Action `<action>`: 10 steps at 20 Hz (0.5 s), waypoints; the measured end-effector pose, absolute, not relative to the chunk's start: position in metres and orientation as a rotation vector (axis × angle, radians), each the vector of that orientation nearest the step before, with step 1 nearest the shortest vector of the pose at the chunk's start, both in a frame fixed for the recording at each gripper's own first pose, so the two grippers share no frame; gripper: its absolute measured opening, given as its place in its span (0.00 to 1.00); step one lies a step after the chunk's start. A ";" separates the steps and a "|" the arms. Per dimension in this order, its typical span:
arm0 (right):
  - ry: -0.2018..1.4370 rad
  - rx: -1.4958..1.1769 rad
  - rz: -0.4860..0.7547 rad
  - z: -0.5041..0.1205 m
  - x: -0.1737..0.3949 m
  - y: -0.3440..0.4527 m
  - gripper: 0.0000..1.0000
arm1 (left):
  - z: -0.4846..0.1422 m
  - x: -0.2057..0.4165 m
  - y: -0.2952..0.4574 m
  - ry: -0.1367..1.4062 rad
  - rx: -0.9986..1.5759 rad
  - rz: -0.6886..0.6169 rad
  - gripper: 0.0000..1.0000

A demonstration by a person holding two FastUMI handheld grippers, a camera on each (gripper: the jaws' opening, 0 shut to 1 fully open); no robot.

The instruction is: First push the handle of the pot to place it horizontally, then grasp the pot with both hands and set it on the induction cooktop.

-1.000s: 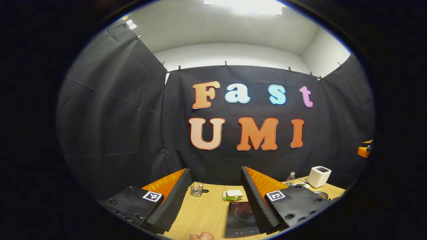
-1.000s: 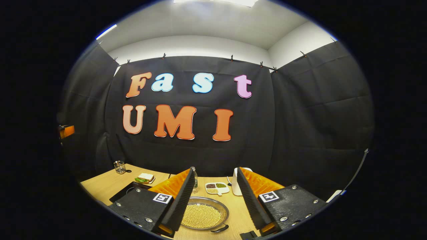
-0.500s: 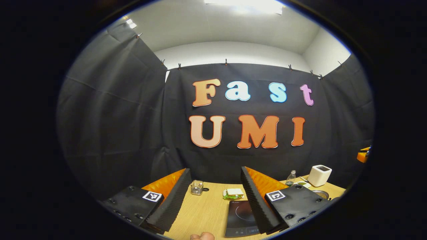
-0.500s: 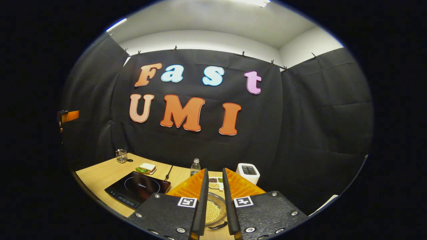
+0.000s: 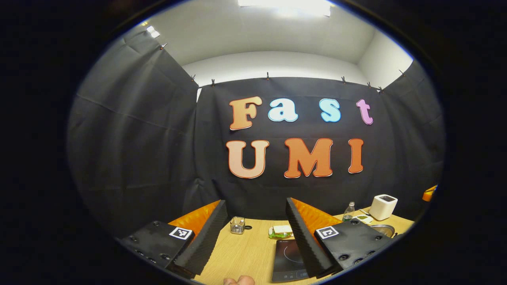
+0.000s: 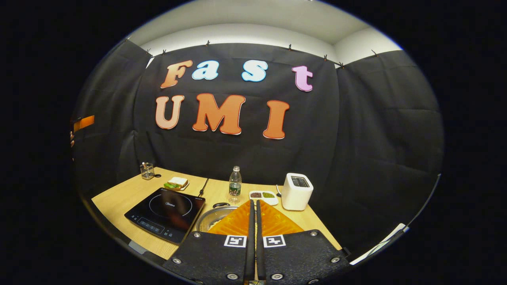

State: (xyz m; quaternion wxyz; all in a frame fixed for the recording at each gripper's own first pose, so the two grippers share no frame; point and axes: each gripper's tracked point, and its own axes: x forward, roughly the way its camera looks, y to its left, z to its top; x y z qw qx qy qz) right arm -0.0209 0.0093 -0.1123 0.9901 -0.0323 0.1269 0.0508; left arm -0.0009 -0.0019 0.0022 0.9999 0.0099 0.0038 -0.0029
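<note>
Right gripper [image 6: 254,206] sits low at the near edge of the right gripper view, its 2 fingers [image 6: 233,221] together w/ just a thin slit between, nothing caught in it. Directly past the tips is the pot [image 6: 210,219], a shallow steel pan on the table [image 6: 119,200], partly hidden by the orange fingers; 1 dark loop handle [image 6: 222,205] shows at its far rim. Contents mostly hidden from here. Just left of the pot, close beside it, lies the black cooktop [image 6: 166,213], flat, nothing on it. Beyond the pot: a small bottle [image 6: 235,185], a white tray [image 6: 263,196] w/ dark and green fillings, and a white toaster [image 6: 297,191] to the right. Farther left behind the cooktop are a sandwich [image 6: 176,183] on a plate and a glass cup [image 6: 147,171] near the back wall. In the left gripper view, the left gripper [image 5: 255,221] has its fingers wide apart, holding nothing, hovering over bare table [image 5: 245,253]. A bit of a hand [image 5: 239,280] shows at the bottom edge. Cooktop [image 5: 287,261] lies between the fingers, partly behind the right 1. Past it the sandwich [image 5: 280,231], then the cup [image 5: 237,225]. Off to the right, the pot's rim [image 5: 382,229] peeks past the finger, w/ the bottle [image 5: 348,211] and toaster [image 5: 383,206] behind it.
</note>
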 end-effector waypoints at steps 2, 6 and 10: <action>0.293 -0.064 0.101 -0.131 -0.024 0.007 0.01 | 0.002 -0.002 -0.002 0.011 0.021 -0.008 0.99; 0.366 -0.047 0.105 -0.167 -0.029 0.005 0.00 | 0.002 -0.003 -0.002 0.009 0.018 -0.009 0.99; 0.451 -0.023 0.114 -0.208 -0.034 0.008 0.01 | 0.002 -0.004 -0.002 0.010 0.014 -0.013 0.99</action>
